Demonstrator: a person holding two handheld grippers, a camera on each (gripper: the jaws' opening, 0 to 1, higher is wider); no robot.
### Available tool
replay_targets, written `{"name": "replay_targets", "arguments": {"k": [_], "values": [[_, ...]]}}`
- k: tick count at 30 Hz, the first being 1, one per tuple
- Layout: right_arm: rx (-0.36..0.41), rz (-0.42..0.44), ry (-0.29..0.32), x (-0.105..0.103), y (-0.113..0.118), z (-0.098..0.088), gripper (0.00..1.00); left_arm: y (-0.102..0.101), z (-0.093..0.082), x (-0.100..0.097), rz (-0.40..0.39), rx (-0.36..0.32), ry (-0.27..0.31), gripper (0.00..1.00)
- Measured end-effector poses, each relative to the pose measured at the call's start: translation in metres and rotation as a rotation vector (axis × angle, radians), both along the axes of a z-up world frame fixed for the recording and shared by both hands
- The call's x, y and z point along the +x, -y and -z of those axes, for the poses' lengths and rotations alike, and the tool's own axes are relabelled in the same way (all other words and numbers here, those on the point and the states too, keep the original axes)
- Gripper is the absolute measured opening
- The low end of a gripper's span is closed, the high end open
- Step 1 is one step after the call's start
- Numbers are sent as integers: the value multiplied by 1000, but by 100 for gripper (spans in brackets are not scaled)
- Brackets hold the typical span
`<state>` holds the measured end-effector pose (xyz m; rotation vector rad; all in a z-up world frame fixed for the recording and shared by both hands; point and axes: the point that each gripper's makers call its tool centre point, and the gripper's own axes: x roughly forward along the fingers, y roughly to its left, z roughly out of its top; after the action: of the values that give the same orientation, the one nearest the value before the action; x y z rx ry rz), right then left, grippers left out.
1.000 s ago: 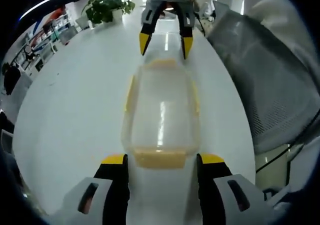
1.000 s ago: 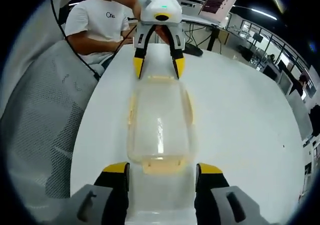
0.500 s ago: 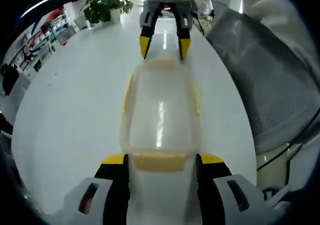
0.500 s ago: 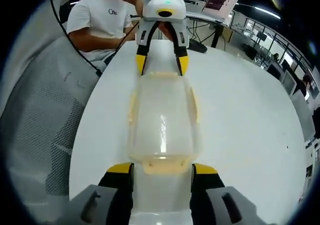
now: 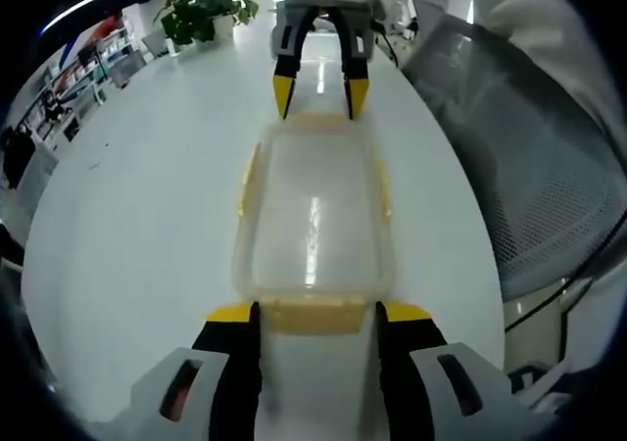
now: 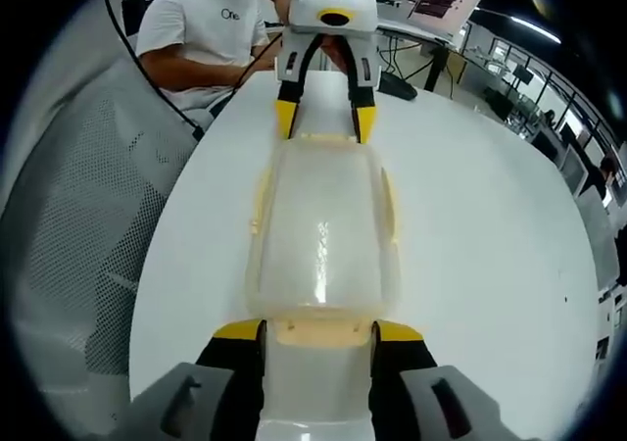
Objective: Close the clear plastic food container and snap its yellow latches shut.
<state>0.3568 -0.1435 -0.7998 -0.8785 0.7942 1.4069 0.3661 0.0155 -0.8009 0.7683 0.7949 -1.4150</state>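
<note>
The clear plastic container lies lengthwise on the white table, lid on, with yellow latches along its sides and at both ends. My left gripper is open, its jaws flanking the near end latch closely. At the far end the right gripper stands open over the other end latch. In the right gripper view the same container runs away from me. My right gripper straddles the end latch, and the left gripper is at the far end.
A grey mesh chair stands beside the table edge and appears again as the chair. A potted plant sits at the table's far end. A person in a white T-shirt sits behind, near a laptop.
Both grippers have moved in towards the container's ends, and each pair of jaws has narrowed a little around its end latch. The container has stayed in place.
</note>
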Motion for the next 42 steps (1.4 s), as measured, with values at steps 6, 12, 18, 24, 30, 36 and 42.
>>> {"name": "replay_targets", "arguments": {"k": [6, 12, 18, 24, 30, 36, 42], "values": [[-19, 24, -4, 4, 1, 2, 37, 0, 0, 0, -6, 0, -2, 44], [-40, 14, 3, 4, 1, 4, 38, -1, 0, 2, -4, 2, 11, 40], [-36, 19, -9, 4, 2, 5, 38, 0, -1, 0, -8, 2, 15, 39], [-56, 27, -3, 1, 1, 5, 37, 0, 0, 1, -20, -11, 7, 39], [-56, 32, -8, 1, 2, 5, 36, 0, 0, 0, -21, -4, 4, 39], [-56, 24, 4, 0, 1, 5, 36, 0, 0, -2, -15, 13, 12, 38], [-36, 13, -15, -7, -3, -2, 36, -5, -5, -11, -1, 25, 15, 38]]}}
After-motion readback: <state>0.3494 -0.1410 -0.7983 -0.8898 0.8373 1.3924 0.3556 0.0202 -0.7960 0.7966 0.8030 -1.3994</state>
